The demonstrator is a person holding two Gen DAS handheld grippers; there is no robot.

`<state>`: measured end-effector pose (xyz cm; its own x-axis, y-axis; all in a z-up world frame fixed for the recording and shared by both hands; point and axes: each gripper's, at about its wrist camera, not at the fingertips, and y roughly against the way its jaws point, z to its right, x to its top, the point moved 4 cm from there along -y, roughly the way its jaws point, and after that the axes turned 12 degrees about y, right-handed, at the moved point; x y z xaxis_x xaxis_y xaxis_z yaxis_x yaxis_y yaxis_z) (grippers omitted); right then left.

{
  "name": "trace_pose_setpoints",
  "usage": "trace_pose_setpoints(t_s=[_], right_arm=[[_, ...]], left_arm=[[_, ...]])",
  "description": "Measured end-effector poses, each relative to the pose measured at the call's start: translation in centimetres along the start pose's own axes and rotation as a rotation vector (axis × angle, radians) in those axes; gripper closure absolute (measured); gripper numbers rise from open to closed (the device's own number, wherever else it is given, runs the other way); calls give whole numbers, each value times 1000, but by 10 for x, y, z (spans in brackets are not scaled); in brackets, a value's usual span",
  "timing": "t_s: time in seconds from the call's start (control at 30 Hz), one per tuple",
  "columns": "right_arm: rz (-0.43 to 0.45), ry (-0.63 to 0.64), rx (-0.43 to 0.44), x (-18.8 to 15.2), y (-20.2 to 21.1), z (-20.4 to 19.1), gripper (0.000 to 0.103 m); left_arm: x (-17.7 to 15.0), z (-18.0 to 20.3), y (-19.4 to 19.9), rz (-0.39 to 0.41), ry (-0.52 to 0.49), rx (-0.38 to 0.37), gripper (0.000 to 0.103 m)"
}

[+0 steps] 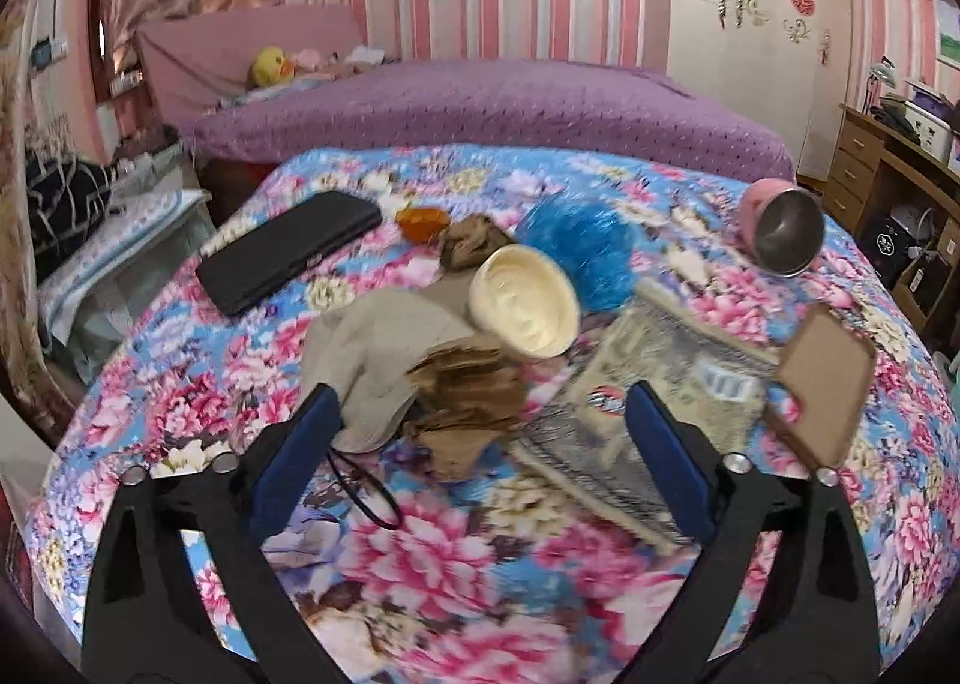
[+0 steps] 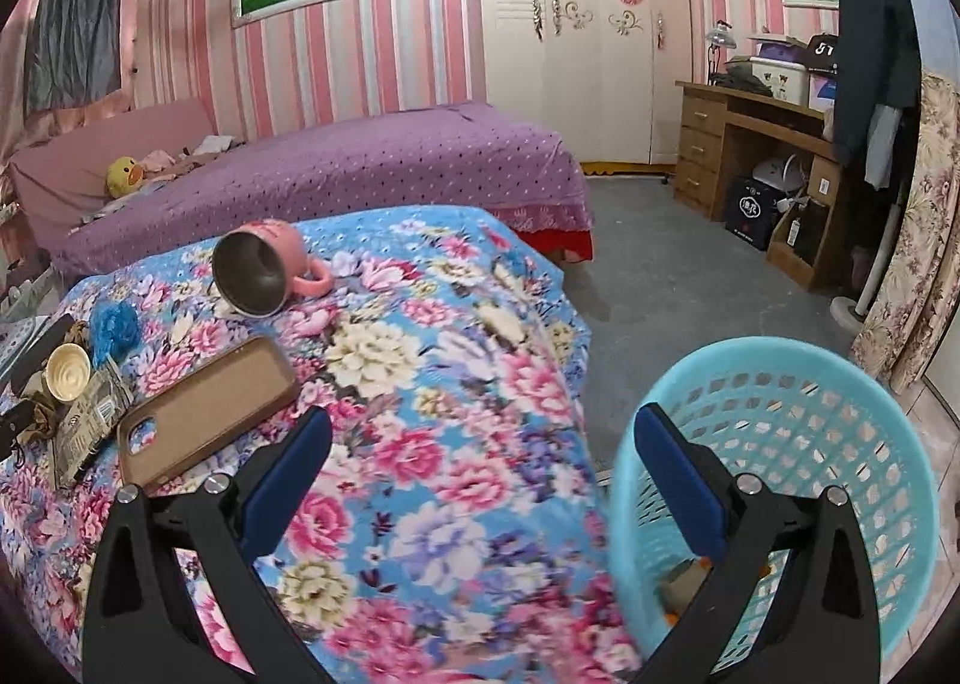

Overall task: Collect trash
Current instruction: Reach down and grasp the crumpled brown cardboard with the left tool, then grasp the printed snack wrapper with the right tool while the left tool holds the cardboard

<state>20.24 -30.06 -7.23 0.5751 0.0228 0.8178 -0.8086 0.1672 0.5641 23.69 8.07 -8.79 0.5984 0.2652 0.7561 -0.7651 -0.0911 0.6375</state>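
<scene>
Crumpled brown paper [image 1: 465,402] on floral cover; turquoise basket [image 2: 840,384] beside bed

The left gripper [image 1: 480,432] hangs wide open over the floral bedspread [image 1: 456,558], nothing between its blue pads [image 1: 294,459]. Just ahead lies a heap — crumpled brown paper [image 1: 465,393], a beige cloth [image 1: 384,345] and a cream-coloured cup [image 1: 523,305] tipped on its side. A black case [image 1: 288,258] lies toward the bed's far left edge; a pink mug [image 1: 783,231] lies toppled near the far right — beside a brown phone case [image 1: 825,378].
</scene>
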Motion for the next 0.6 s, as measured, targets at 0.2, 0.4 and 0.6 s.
trace_pose_setpoints(t_s=[0.2, 0.4, 0.6], right_arm=[[-17, 11, 8, 2, -7, -19, 5], [-14, 49, 25, 5, -7, -43, 5], [-9, 93, 52, 7, -3, -71, 5]], left_arm=[[2, 2, -20, -66, 5, -25, 37], [0, 8, -30, -102, -19, -26, 65], [5, -1, -16, -65, -5, -38, 66]])
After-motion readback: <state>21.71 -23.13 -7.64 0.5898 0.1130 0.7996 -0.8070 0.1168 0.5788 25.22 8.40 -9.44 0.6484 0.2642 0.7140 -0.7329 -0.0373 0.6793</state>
